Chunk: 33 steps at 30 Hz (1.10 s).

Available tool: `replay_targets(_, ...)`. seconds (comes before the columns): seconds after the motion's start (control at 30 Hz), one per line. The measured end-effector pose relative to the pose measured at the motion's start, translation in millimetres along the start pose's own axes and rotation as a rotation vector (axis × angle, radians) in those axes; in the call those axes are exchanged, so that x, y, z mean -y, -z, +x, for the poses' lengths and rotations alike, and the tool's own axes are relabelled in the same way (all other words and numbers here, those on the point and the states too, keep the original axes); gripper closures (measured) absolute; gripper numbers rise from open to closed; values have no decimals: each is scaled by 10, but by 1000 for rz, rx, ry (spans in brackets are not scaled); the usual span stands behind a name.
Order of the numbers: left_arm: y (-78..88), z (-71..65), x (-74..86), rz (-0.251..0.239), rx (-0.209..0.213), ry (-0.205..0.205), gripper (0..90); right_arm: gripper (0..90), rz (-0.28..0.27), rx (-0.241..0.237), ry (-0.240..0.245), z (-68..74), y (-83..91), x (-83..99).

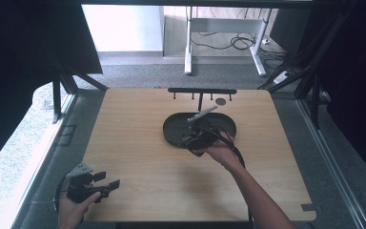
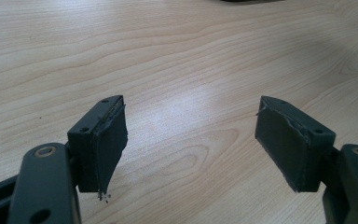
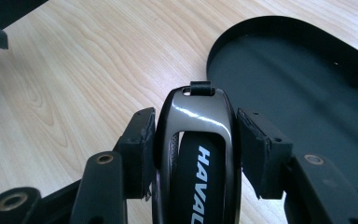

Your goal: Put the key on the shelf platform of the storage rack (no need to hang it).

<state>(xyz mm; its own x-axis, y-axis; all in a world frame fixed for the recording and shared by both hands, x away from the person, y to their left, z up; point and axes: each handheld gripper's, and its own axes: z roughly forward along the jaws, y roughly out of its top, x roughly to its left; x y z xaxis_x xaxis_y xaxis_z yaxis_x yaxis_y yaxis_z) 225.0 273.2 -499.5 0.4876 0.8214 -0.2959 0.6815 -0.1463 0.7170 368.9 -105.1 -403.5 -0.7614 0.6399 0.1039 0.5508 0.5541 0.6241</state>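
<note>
At the near left corner of the wooden table (image 1: 138, 181), the left gripper (image 1: 106, 184) rests in the person's left hand (image 1: 71, 210) with its jaws spread wide; the left gripper view shows bare wood between the two pads and nothing held. It lies well apart from the work. Toward the middle of the table, the right gripper (image 3: 193, 154) is held by the right hand (image 1: 221, 153) at the near rim of the black oval tray (image 3: 289, 70). Its jaws pinch a glossy black car key fob (image 3: 196, 121), lettered HAVAL, by its two sides, with the small strap loop at the fob's top pointing toward the tray. The fob seems to hang at the tray's left edge, half over wood and half over the rim, though the high view is too dim to settle this. Beyond the tray stands a black key rack (image 1: 201, 91) with small hooks. If the fob is bound for the tray, the step is best done by carrying it farther in over the tray floor, clear of the raised rim, lowering it until it nearly touches, and only then easing the pads apart so the smooth shell does not slide or tip out. The pinch on the polished sides looks narrow, so a slow, level move would suit.
</note>
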Motion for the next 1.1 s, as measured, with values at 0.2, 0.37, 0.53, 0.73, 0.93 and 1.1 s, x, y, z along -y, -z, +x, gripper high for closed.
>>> replay_targets(0.2, -3, -1, 1, 1, 0, -1, 253, 497, -5, 12, -13, -74, -12, -7)
replay_targets(0.37, -3, 4, 1, 2, 1, -1, 253, 497, -3, 21, -28, -142, -44, -20)
replay_targets(0.53, 2, 4, 0, 0, 1, 0, 253, 497, 0, 31, -31, -177, -53, -60)
replay_targets(0.73, 8, 10, -1, -2, 0, -1, 252, 497, -2, 43, -46, -239, -49, -88)
replay_targets(0.93, 7, 8, -1, -1, 0, 1, 253, 497, 1, 50, -60, -314, -52, -91)
replay_targets(1.1, 11, 10, -2, -3, -1, 0, 253, 497, 2, 60, -68, -370, -53, -94)
